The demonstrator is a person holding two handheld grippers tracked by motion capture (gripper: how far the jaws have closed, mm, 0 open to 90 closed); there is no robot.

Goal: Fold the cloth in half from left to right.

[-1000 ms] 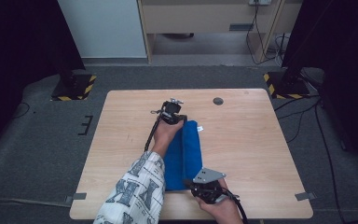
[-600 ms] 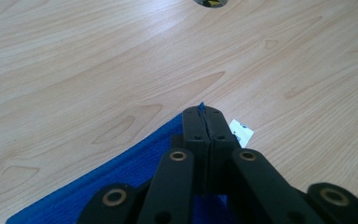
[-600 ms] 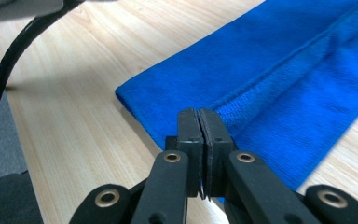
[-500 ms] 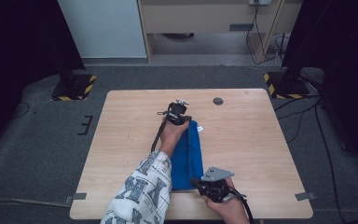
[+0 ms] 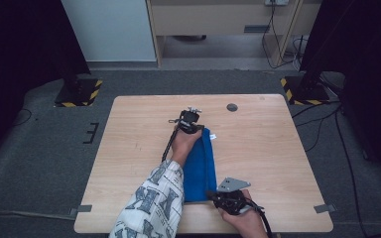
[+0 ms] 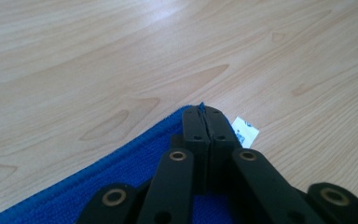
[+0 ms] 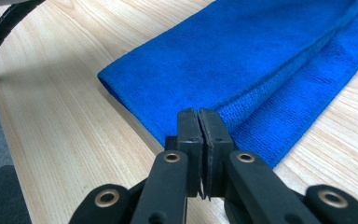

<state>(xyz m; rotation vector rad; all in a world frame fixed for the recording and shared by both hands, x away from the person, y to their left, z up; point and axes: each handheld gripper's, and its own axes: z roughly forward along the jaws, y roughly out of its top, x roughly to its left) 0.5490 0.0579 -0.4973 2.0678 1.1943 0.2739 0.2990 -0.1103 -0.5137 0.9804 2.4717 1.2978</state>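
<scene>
The left gripper (image 6: 205, 122) is pinching its black jaws together on the far corner of the folded blue microfibre cloth (image 6: 135, 163), a thread of blue showing between the tips, right beside the small white care label (image 6: 245, 131). The right gripper (image 7: 204, 126) is likewise clamping shut on the near corner of the cloth (image 7: 261, 60), apparently where the layers stack. Holding opposite ends is probably keeping the long fold taut and aligned. The cloth (image 5: 201, 166) is lying lengthwise near the middle of the pale wooden table (image 5: 278, 148), between both hands.
</scene>
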